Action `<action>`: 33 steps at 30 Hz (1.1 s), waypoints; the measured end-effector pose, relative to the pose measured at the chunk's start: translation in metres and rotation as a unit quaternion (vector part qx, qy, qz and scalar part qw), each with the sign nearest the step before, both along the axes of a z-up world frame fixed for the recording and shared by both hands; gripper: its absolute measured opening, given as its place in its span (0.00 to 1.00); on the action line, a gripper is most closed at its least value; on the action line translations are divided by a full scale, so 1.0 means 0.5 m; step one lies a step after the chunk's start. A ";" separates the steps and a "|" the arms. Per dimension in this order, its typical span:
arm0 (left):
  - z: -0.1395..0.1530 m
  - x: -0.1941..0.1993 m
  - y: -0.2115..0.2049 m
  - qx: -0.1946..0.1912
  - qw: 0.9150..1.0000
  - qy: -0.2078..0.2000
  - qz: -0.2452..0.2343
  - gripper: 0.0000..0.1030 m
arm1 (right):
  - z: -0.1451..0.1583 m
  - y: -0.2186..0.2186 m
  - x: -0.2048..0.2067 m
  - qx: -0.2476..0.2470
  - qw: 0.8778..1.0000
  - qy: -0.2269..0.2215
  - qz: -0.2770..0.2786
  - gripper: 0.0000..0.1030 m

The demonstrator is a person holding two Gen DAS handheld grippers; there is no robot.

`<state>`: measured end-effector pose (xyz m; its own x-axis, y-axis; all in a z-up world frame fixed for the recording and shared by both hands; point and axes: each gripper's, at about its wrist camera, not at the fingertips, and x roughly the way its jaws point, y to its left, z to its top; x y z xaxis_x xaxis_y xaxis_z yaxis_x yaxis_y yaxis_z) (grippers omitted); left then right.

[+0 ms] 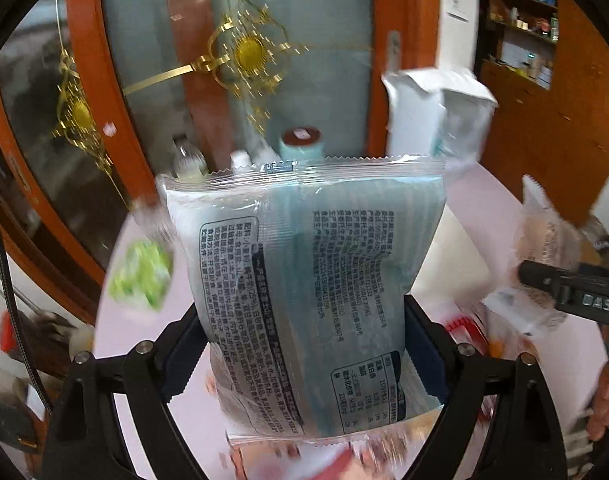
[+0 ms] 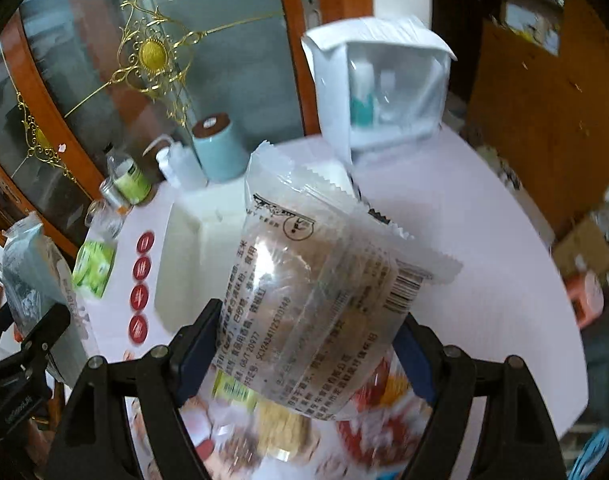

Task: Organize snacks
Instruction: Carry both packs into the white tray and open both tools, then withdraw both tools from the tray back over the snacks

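The left gripper [image 1: 304, 356] holds a pale blue snack packet [image 1: 304, 280] upright between its jaws, printed back toward the camera, lifted above the pink table [image 1: 484, 200]. The right gripper [image 2: 300, 352] has its jaws clamped on a clear-wrapped round cake packet [image 2: 316, 300], tilted to the right, over a white tray [image 2: 192, 248]. More snack packets [image 2: 272, 420] lie blurred below it, probably on the near table. Far off stand a blue canister [image 2: 218, 148] and a white box [image 2: 384, 92].
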<state>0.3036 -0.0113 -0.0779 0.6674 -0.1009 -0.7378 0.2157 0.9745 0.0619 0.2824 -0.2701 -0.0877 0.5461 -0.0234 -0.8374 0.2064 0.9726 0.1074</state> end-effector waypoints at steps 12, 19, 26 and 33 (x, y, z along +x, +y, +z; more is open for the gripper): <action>-0.185 0.272 -0.122 0.000 0.995 0.076 0.072 0.89 | -0.229 -0.048 0.249 0.032 0.994 0.081 0.060 0.83; -0.280 0.328 -0.169 -0.014 0.982 0.174 0.067 0.96 | -0.259 -0.078 0.266 0.063 0.994 0.050 0.074 1.00; -0.239 0.302 -0.167 -0.001 0.989 0.127 0.074 1.00 | -0.229 -0.092 0.271 0.102 0.991 0.029 0.082 1.00; -0.179 0.262 -0.155 -0.023 0.991 0.114 0.068 1.00 | -0.196 -0.097 0.226 0.112 0.989 0.012 0.091 1.00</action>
<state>0.4348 -0.0886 -0.1672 0.4940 -0.0593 -0.8674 0.0863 0.9961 -0.0189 0.3952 -0.3184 -0.1854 0.5040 0.2611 -0.8233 0.0342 0.9464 0.3212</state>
